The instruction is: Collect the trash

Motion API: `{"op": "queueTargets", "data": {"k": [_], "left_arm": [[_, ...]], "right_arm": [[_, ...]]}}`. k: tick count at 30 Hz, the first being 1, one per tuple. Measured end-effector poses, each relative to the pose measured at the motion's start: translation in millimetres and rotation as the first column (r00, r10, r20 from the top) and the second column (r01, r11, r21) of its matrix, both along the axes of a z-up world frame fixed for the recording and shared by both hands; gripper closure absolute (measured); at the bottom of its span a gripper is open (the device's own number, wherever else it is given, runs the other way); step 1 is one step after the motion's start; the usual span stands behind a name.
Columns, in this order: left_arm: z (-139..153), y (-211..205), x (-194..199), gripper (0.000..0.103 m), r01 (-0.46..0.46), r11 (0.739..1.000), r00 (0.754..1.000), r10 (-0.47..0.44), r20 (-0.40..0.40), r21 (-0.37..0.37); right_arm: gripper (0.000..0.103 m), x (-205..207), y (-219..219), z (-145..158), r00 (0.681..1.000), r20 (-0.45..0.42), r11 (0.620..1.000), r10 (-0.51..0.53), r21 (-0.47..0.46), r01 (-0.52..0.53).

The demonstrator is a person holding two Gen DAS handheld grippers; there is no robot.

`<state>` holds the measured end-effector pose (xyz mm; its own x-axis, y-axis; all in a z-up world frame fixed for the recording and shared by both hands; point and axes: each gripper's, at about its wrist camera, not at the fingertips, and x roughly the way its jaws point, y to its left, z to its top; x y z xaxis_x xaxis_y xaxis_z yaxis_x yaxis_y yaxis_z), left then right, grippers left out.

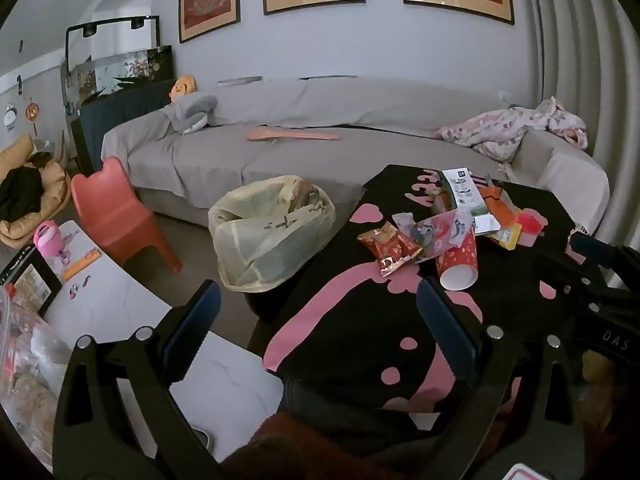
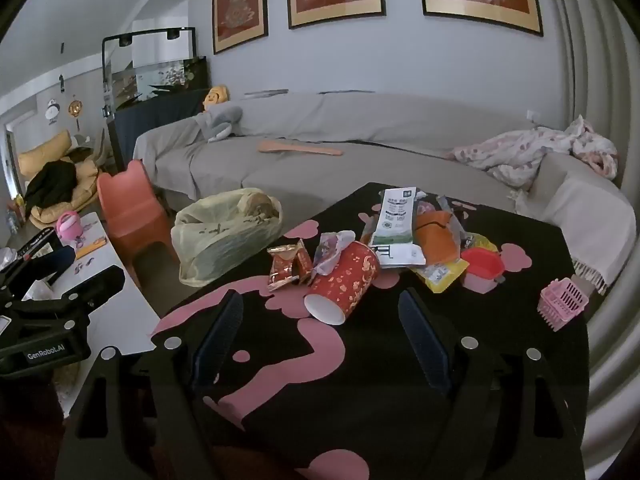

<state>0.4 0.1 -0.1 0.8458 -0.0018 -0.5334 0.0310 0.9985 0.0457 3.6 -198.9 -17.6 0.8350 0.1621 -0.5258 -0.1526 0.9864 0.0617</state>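
A pile of trash lies on the black table with pink shapes (image 1: 352, 328) (image 2: 360, 380): a tipped red paper cup (image 1: 458, 260) (image 2: 346, 282), a red-gold snack wrapper (image 1: 386, 246) (image 2: 288, 266), a white-green carton (image 1: 470, 196) (image 2: 396, 220), orange and yellow packets (image 2: 436, 240) and a red tub (image 2: 482, 266). A yellowish trash bag (image 1: 272, 228) (image 2: 224, 232) stands open on the floor left of the table. My left gripper (image 1: 316, 320) is open and empty, near the table's left edge. My right gripper (image 2: 320, 336) is open and empty, just short of the cup.
A grey sofa (image 1: 320, 128) runs behind the table, with a pink blanket (image 2: 532, 148) at its right end. A red child's chair (image 1: 116, 212) stands left of the bag. A white side table (image 1: 100, 300) holds a pink cup and boxes. A pink basket (image 2: 562, 304) sits at the table's right edge.
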Motion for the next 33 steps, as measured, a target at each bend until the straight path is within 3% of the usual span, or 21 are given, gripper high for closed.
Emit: {"op": "queueTargets", "data": {"k": [33], "left_arm": [[-0.4,-0.3,1.0,0.009,-0.001,1.000,1.000,0.001,-0.003,-0.007]], "right_arm": [[0.026,-0.9,0.9,0.2,1.000,0.001,1.000,0.000,-0.002,0.000]]}}
